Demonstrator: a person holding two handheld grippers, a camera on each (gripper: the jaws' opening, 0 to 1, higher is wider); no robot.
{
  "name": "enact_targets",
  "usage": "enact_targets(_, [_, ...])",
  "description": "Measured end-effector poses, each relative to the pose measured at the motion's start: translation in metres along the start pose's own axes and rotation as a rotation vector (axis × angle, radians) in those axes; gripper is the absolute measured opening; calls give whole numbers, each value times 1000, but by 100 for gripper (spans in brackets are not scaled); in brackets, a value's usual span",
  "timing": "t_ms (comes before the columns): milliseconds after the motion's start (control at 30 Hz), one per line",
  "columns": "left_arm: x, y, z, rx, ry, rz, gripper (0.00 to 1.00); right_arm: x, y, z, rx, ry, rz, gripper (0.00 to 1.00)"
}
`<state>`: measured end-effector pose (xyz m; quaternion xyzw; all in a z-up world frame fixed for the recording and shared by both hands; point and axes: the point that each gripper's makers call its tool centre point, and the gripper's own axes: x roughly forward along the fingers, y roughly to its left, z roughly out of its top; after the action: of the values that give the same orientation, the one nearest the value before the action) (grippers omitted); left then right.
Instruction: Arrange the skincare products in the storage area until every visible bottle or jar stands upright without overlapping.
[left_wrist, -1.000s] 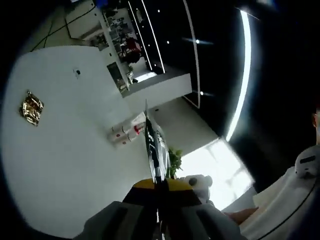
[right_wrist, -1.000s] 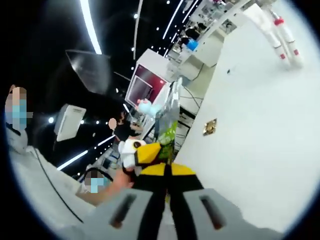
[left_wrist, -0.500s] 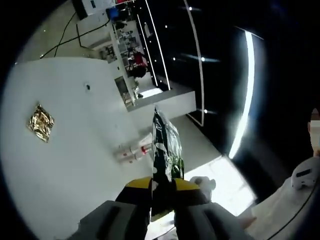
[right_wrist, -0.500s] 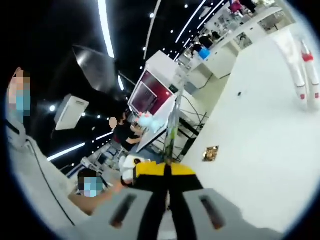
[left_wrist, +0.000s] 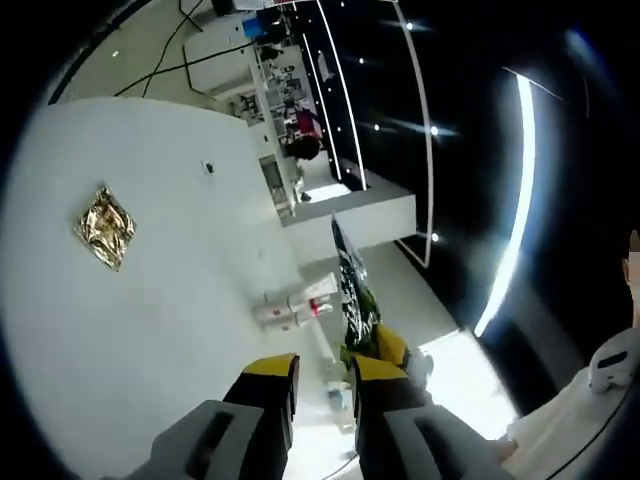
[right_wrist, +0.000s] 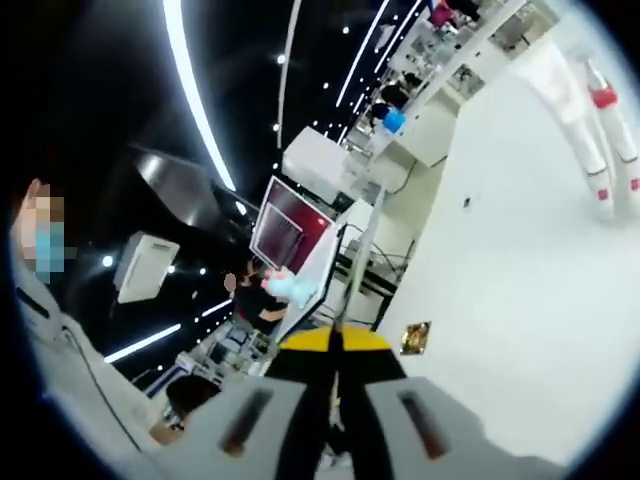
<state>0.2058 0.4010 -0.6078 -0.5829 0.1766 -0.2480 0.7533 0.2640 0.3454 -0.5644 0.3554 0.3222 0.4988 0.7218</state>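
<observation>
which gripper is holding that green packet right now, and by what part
The right gripper, shut on the bottom edge of the thin green packet, seen edge-on. The left gripper is open, holding nothing; the same packet shows just beyond it.

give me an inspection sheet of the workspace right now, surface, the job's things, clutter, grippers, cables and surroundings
Surface: white table, mostly bare.
Job's things: white bottles with red caps grouped near the table's far edge; also seen in the right gripper view. Both views are rolled, so whether they stand upright cannot be told.
Clutter: a crumpled gold wrapper on the table, apart from the bottles.
Grippers: left gripper open, holding nothing; right gripper shut on a thin green packet, seen edge-on.
Cables: a dark cable on the floor beyond the table.
Surroundings: dark ceiling with light strips, shelves, people in the background.
</observation>
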Motion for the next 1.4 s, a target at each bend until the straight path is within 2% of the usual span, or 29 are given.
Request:
enact_targets(167, [-4,9,-1,-12,-14,29,22,2,-33,17,61,-34,-33,1])
enact_targets(300, [-7,13,-3,-28,-30,43,22,6,-54,24,86,-38,-53,1])
enact_targets(500, [-9,17,-8,-31,-21,66,22,14,-91,43,134,-63,-93,1])
enact_targets(633, [-10,20,-5,-33,-33,76,22,19,-105,52,157,-89,-112,1])
enact_targets(867, [-6,20,-1,-35,-45,77,22,27,-128,55,187,-103,-143,1])
enact_targets(1067, [-5,22,0,-36,-41,91,22,29,-139,60,188,-115,-155,1])
enact_targets(1267, [-9,25,-1,-36,-36,110,22,29,-170,68,242,-146,-201,1])
enact_targets(1400, [-11,29,-1,-48,-45,125,22,27,-184,64,270,-139,-245,1])
